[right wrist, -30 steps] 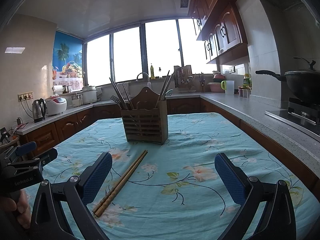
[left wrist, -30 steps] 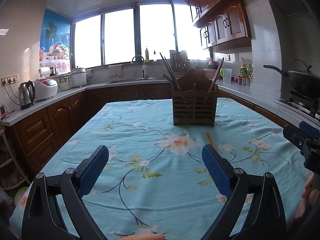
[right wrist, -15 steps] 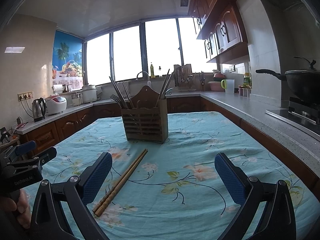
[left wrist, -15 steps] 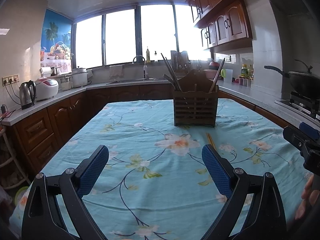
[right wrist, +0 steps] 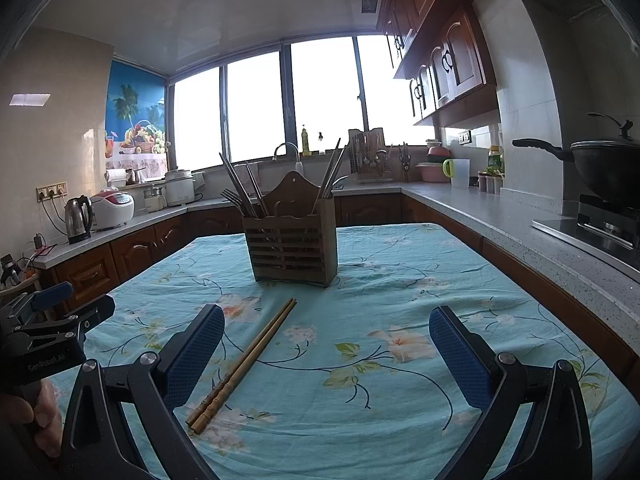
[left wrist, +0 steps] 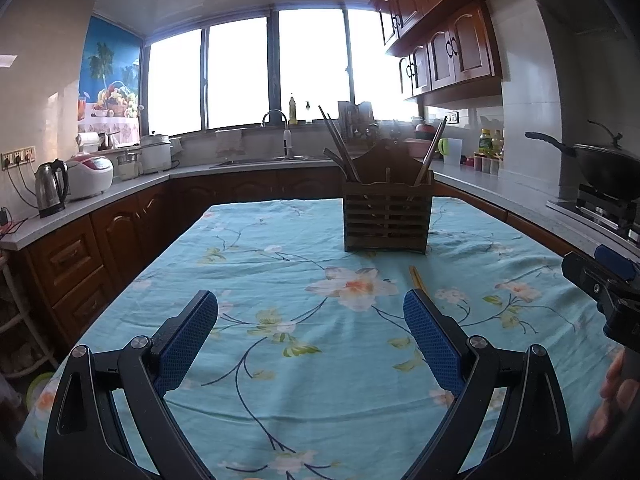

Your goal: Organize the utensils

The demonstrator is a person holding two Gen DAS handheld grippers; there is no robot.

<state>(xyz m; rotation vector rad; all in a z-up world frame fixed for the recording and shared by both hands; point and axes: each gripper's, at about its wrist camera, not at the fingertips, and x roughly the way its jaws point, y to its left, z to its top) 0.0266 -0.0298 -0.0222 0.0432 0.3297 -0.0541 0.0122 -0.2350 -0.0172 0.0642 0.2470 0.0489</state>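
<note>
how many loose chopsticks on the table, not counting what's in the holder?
2. The wooden chopsticks lie side by side on the tablecloth, in front of the utensil holder, near the right gripper's left finger. None seem hidden.

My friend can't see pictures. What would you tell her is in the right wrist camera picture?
A pair of wooden chopsticks lies on a flowery blue tablecloth, between the open right gripper and a wooden utensil holder that already has cutlery standing in it. The left gripper shows at the left edge, in a kitchen.
</note>
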